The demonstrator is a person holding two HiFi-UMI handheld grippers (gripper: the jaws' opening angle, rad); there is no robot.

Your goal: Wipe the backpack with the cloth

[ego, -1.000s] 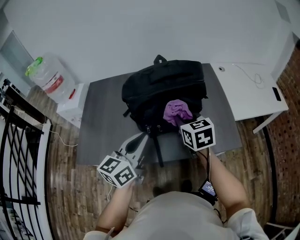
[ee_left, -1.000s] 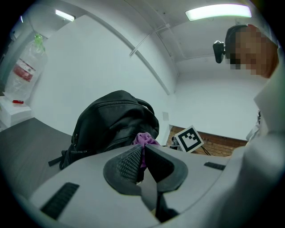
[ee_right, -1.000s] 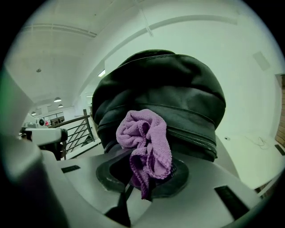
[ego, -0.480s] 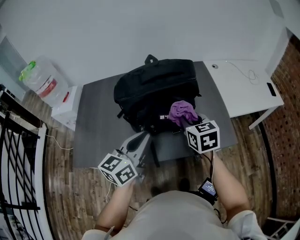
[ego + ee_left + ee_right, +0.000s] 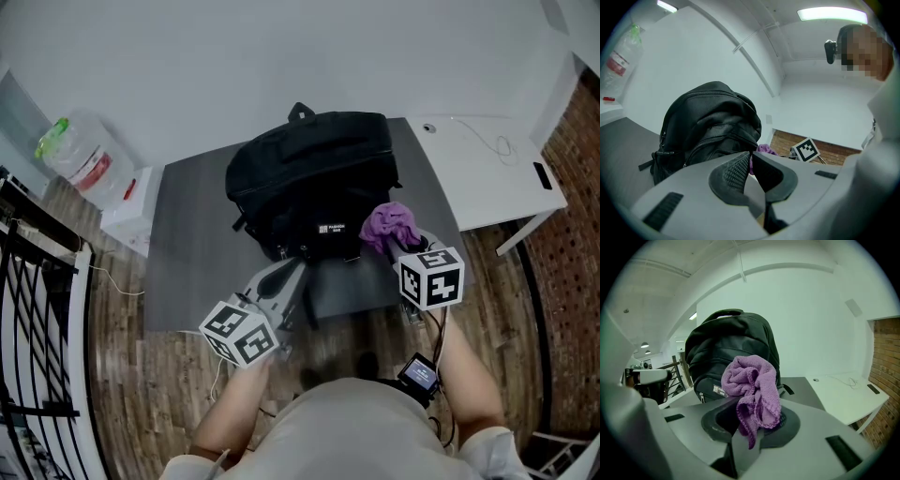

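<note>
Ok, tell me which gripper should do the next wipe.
Right. The right gripper has its jaws shut on the purple cloth, beside the backpack; the left gripper holds nothing.

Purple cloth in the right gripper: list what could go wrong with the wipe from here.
1. The right gripper pinches the cloth only as a loose bunch, so dragging it over the backpack and its zips could pull it free.
2. The left gripper is shut on nothing. With no grip on it, the backpack may slide on the grey table under the wipe.
</note>
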